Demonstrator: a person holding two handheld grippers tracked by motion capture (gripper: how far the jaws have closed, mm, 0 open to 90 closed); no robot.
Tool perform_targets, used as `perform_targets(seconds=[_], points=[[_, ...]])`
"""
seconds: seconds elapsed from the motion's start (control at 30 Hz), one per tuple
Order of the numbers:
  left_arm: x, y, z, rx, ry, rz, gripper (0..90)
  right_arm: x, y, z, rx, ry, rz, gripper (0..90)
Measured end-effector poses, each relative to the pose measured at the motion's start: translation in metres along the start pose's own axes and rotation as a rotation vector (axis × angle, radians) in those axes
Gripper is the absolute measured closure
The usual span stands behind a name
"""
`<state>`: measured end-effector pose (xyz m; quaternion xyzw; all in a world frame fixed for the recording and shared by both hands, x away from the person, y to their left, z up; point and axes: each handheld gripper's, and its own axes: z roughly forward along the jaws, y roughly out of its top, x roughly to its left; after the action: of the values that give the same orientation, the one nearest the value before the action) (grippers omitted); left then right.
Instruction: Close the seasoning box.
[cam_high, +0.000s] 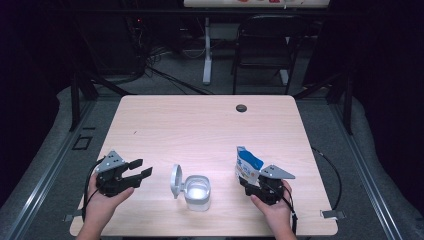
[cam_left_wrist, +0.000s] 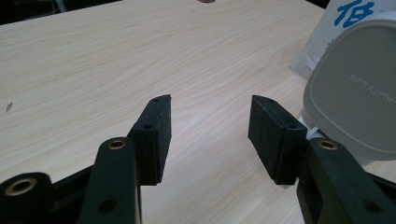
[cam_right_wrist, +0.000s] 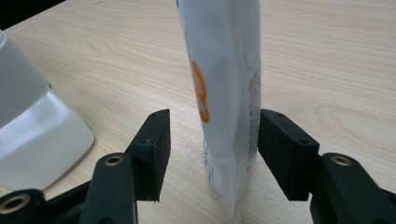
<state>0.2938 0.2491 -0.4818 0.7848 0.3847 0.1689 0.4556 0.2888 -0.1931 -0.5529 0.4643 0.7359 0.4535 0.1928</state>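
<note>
The right gripper (cam_right_wrist: 212, 154) stood open around the upright pouch (cam_right_wrist: 226, 93); a gap showed at one pad, the other sat just beside the pouch; the left gripper (cam_left_wrist: 210, 135) was open, bare table (cam_high: 200, 125) between its jaws; the open-lidded container (cam_high: 192, 189) stood between both grippers.

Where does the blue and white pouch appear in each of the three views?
High view: the pouch stands upright right of centre, just ahead of the right gripper.
Left gripper view: top right corner, partly behind the container's open grey lid.
Right gripper view: centre, upright between the open jaws, close against the right-hand one.
Shared landmark: the white container, beside the pouch.
</note>
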Motion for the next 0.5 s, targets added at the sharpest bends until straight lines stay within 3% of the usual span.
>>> perform_targets(seconds=[0.5], points=[[-0.008,0.008,0.005,0.008,-0.042,0.026,55.0,-0.001,0.0,-0.012,-0.025,-0.003,0.003,44.5]])
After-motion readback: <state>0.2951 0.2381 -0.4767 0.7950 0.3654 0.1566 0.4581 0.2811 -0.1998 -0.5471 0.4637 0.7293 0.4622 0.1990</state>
